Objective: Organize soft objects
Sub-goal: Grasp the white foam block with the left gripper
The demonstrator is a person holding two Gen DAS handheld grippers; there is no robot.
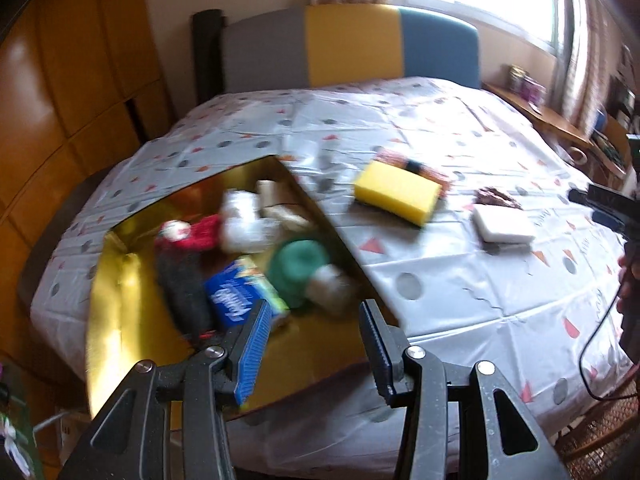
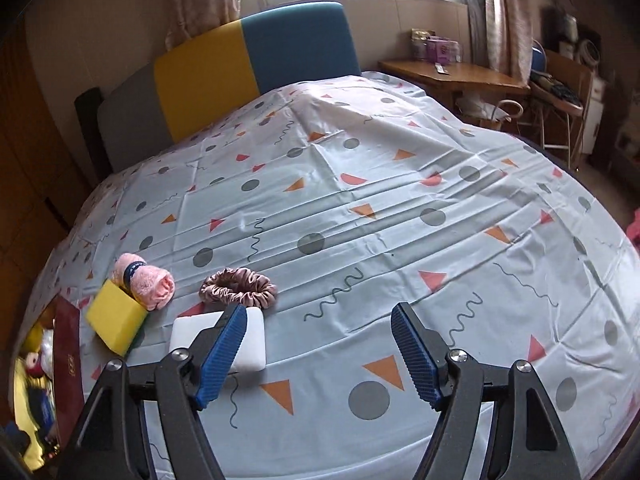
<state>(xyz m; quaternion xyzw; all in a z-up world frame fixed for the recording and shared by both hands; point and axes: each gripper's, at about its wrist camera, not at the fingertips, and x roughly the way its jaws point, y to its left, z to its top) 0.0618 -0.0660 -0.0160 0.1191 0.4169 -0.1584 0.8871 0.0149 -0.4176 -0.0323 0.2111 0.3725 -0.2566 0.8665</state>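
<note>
A gold-lined box [image 1: 116, 300] lies on the bed at the left, holding several soft items: a red and black knit piece [image 1: 184, 264], a blue tissue pack [image 1: 240, 296], a green item [image 1: 298, 266] and white bundles [image 1: 244, 220]. My left gripper [image 1: 316, 316] is open and empty above the box's near right corner. On the sheet lie a yellow sponge [image 2: 116, 316], a rolled pink towel [image 2: 146, 282], a pink scrunchie [image 2: 238, 286] and a white sponge [image 2: 246, 340]. My right gripper [image 2: 318, 324] is open and empty, just right of the white sponge.
The patterned bed sheet [image 2: 360, 220] spreads far to the right. A grey, yellow and blue headboard [image 2: 248, 64] stands at the back. A wooden side table [image 2: 452, 72] and chairs are at the right. A wooden wardrobe [image 1: 60, 100] is at the left.
</note>
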